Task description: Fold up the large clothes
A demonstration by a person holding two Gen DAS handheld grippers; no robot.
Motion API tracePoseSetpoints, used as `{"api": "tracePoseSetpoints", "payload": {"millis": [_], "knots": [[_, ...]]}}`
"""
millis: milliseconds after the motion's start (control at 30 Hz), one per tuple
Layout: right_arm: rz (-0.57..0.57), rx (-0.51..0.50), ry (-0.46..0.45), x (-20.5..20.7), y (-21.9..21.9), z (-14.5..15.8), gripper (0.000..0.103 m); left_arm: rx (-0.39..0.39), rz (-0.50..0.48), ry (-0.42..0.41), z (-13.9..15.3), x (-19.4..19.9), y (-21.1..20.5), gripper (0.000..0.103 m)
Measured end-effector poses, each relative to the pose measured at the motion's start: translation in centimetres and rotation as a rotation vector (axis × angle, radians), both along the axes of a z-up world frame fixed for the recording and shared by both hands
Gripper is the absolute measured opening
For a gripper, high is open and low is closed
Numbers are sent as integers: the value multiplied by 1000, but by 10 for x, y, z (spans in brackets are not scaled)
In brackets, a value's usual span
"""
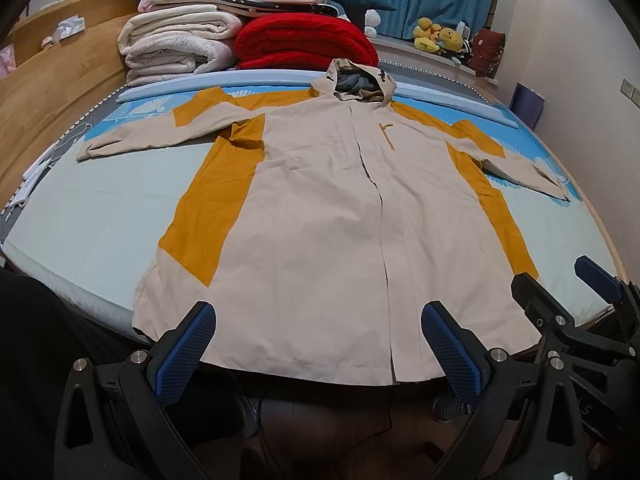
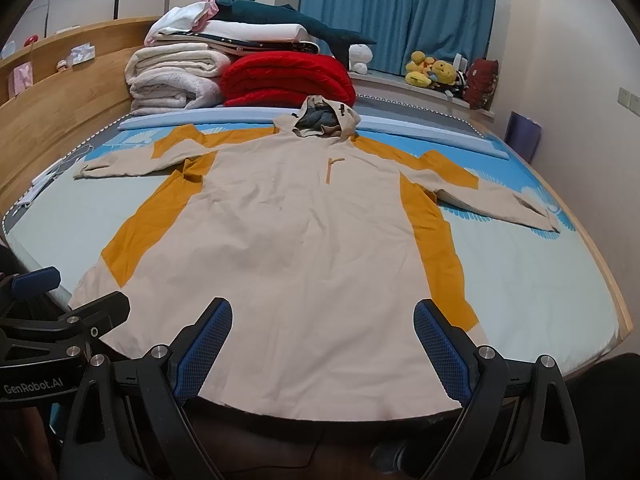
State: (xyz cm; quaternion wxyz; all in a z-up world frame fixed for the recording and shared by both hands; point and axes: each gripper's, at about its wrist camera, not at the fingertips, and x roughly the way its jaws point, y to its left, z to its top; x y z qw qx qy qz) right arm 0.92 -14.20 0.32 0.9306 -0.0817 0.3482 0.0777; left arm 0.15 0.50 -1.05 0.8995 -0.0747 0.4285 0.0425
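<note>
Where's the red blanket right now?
In both wrist views the red blanket sits folded at the bed's far end, behind the jacket's hood, right of the white blankets.

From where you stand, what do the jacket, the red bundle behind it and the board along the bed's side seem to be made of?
Jacket: looks like thin woven synthetic shell, matte, with fine creases and flat colour panels.
Red bundle: probably a quilted, padded blanket; puffy stitched ridges show.
Board: wood or wood veneer, smooth, with visible grain; I cannot tell which.
</note>
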Motion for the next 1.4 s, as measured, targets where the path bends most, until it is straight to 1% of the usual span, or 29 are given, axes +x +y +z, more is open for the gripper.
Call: {"api": "tracePoseSetpoints", "payload": {"millis": [800, 833, 867, 933, 967, 1033, 1067, 1133, 1200, 1233, 1300, 1333, 1400], "knots": [[0, -1, -2, -5, -3, 6, 93, -3, 1, -8, 1, -2, -1, 102], [-3, 2, -7, -4, -2, 6, 93, -6, -1, -10, 2, -3, -2, 100], [-7, 6, -14, -4, -2, 7, 93, -9, -6, -16, 3, -3, -3, 98], [-9, 8, -23, -5, -4, 11, 93, -3, -16, -29, 7, -3, -5, 83], [-11, 5, -33, -5, -3, 13, 91, 1, -21, -36, 9, -3, -6, 80], [-13, -14, -45, -5, -7, 22, 91, -2, -31, -44, 12, -3, -6, 70], [-15, -13, -52, -4, -7, 23, 90, -3, -38, -50, 13, -2, -7, 68], [-20, 0, -66, -2, -8, 27, 87, 5, -48, -63, 18, -1, -7, 57], [-24, -1, -91, -1, -10, 32, 82, 4, -50, -72, 23, 1, -6, 51], [-25, 5, -87, 0, -11, 34, 81, 1, -43, -83, 28, 4, -4, 46], [-29, 18, -120, 4, -15, 45, 79, 10, -39, -104, 38, 8, -1, 42], [-33, 32, -128, 7, -19, 51, 79, 16, -38, -121, 44, 13, 0, 42], [-42, 54, -186, 14, -25, 66, 79, 26, -30, -147, 55, 24, 7, 42]]}}
